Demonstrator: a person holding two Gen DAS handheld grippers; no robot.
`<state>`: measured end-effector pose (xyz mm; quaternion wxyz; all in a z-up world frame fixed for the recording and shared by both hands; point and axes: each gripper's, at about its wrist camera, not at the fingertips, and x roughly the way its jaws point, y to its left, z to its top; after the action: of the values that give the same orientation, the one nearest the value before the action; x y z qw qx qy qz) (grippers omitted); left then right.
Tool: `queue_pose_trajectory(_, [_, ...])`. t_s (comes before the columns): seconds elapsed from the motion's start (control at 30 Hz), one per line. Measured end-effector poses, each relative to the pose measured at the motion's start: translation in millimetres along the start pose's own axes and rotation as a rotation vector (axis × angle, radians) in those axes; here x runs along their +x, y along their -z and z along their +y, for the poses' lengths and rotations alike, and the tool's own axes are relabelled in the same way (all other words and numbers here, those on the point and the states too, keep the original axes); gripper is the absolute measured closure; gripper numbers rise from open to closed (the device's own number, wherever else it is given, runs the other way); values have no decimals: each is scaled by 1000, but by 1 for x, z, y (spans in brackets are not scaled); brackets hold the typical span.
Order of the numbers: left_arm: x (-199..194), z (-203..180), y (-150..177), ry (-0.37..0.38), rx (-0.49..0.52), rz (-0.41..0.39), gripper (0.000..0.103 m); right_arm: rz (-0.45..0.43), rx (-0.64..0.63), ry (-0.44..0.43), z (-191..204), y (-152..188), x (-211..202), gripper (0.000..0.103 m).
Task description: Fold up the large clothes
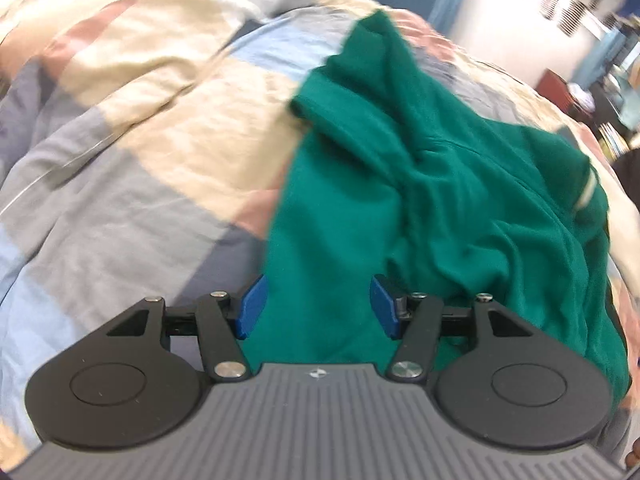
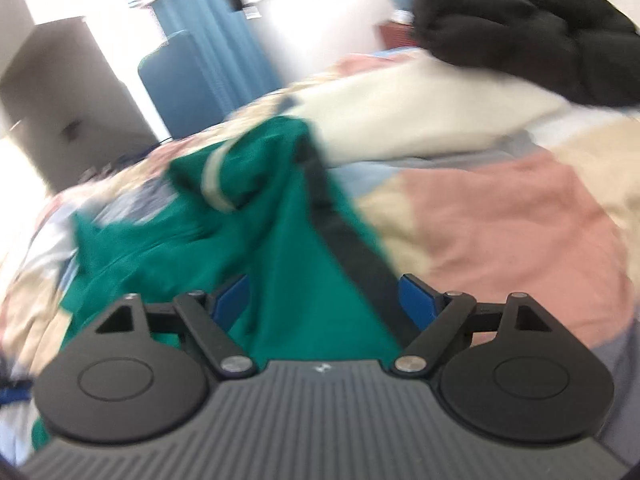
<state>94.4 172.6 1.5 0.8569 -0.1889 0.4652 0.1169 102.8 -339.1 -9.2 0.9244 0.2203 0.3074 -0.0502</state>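
green garment [image 1: 420,184] lies rumpled on the patchwork quilt [image 1: 132,128], cream-striped cuff at 3 o'clock. left gripper [image 1: 318,308] and right gripper [image 2: 326,300] both gape, pads clear of cloth (frames blurred). next: pinch one layer at the hem corners, not the bunch.

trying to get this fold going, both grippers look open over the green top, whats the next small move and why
Probably lower the left gripper and pinch the near edge of the crumpled green fabric garment. It lies bunched on the patchwork pastel quilt, the blue pads stand apart with nothing clamped, and the right gripper is open too. It needs spreading flat before any fold.
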Motion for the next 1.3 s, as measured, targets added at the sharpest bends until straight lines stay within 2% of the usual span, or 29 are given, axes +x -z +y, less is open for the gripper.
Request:
queue_pose_trajectory(0.1, [9,23,-3,-28,-84,22,40,17,141,43,-27,-5,10,20])
queue_pose_trajectory(0.23, [35,43,0,13,-198,88,40,151,360,-20,-59,3,37,20])
queue_pose_trajectory(0.3, [44,50,1,77,-259,127,40,239,498,-104,-72,15,51,18])
queue_pose_trajectory(0.33, [45,51,2,96,-275,134,40,247,521,-114,-74,18,53,18])
queue_pose_trajectory(0.4, [46,52,2,147,-296,154,40,245,498,-120,-68,16,50,17])
queue_pose_trajectory(0.47, [46,49,3,250,-297,172,40,243,489,-160,-63,14,49,17])
queue_pose_trajectory(0.53, [46,41,6,356,-279,193,40,267,504,-248,-60,15,49,17])
queue_pose_trajectory(0.6, [43,35,8,398,-266,187,40,307,523,-350,-54,17,52,17])
queue_pose_trajectory(0.67, [41,33,11,355,-262,179,40,332,493,-407,-44,20,51,17])
queue_pose_trajectory(0.7, [42,34,13,326,-272,190,40,339,459,-408,-39,20,50,17])
queue_pose_trajectory(0.8, [53,41,19,242,-299,237,40,353,397,-341,-32,24,47,17])
queue_pose_trajectory(0.9, [64,41,20,191,-280,261,40,396,357,-253,-30,36,58,19])
queue_pose_trajectory(1.0, [65,28,21,168,-238,248,40,397,288,-255,-17,37,62,19])
queue_pose_trajectory(1.1, [61,23,26,245,-225,258,40,387,290,-338,-15,37,55,39])
queue_pose_trajectory(1.17, [58,21,32,290,-210,258,40,392,272,-368,-10,39,53,43])
queue_pose_trajectory(1.2, [59,18,34,265,-179,256,40,390,258,-344,-8,41,53,43])
queue_pose_trajectory(1.23, [62,13,36,218,-143,265,40,391,250,-299,-6,43,59,47])
queue_pose_trajectory(1.27, [62,8,39,192,-123,258,41,401,251,-267,-6,46,64,54])
queue_pose_trajectory(1.3, [58,4,41,178,-115,242,42,402,254,-256,-5,48,65,55])
